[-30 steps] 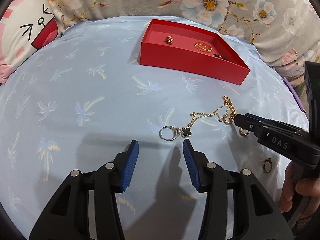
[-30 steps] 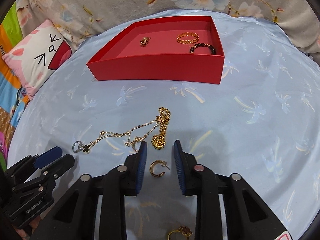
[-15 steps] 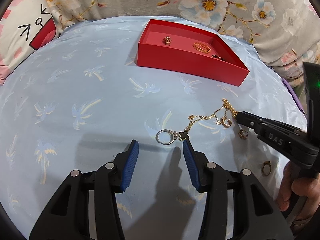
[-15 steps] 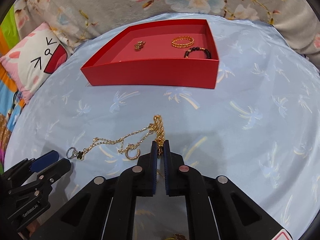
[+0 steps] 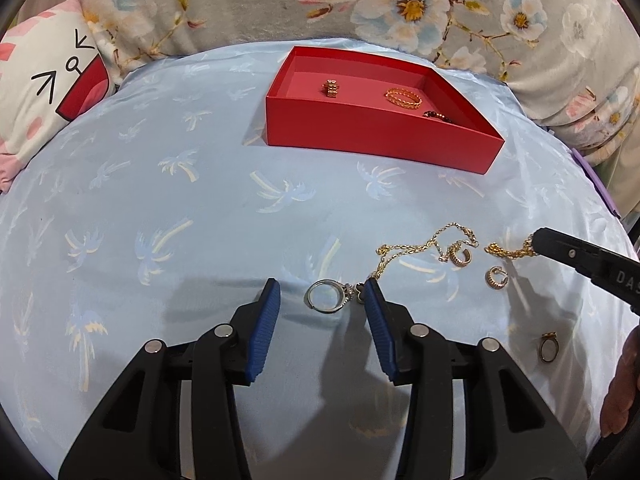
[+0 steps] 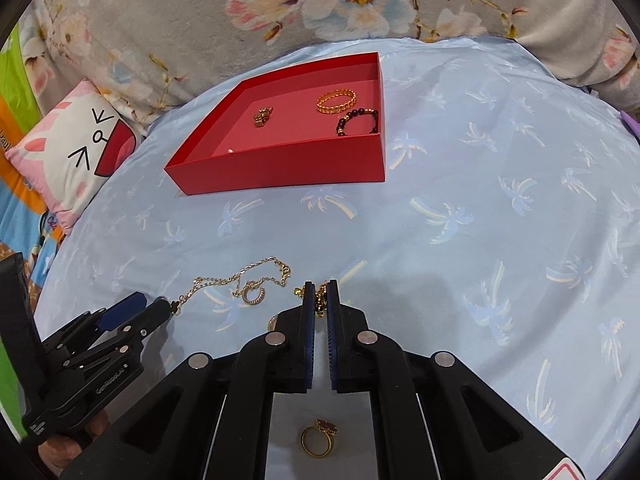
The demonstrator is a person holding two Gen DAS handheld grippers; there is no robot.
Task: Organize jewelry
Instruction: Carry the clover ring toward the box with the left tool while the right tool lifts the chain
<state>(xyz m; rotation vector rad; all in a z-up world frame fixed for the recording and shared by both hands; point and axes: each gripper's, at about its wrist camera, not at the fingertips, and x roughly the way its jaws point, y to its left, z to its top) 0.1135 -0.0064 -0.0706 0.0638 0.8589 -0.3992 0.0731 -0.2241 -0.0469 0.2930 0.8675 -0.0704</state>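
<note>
A gold chain necklace (image 5: 416, 249) lies on the blue cloth. Its silver ring end (image 5: 325, 297) sits between the tips of my open left gripper (image 5: 320, 300). My right gripper (image 6: 320, 300) is shut on the necklace's thick gold end (image 6: 320, 303); it shows in the left wrist view (image 5: 538, 242) too. Two gold hoop earrings (image 5: 460, 255) (image 5: 496, 278) lie beside the chain. A gold ring (image 6: 318, 440) lies under my right gripper. The red tray (image 5: 376, 136) at the back holds a gold charm (image 5: 331, 89), a gold band (image 5: 403, 98) and a dark bead bracelet (image 6: 356, 121).
The blue palm-print cloth (image 5: 180, 208) covers a rounded surface. A floral blanket (image 5: 400, 0) lies behind the tray. A pink cartoon pillow (image 5: 44, 92) lies at the far left. The left gripper shows in the right wrist view (image 6: 132, 312).
My right gripper closed on the necklace's thick gold end and drew it to the right, away from the rest of the chain. My left gripper moved forward, so the silver ring end lies between its fingertips.
</note>
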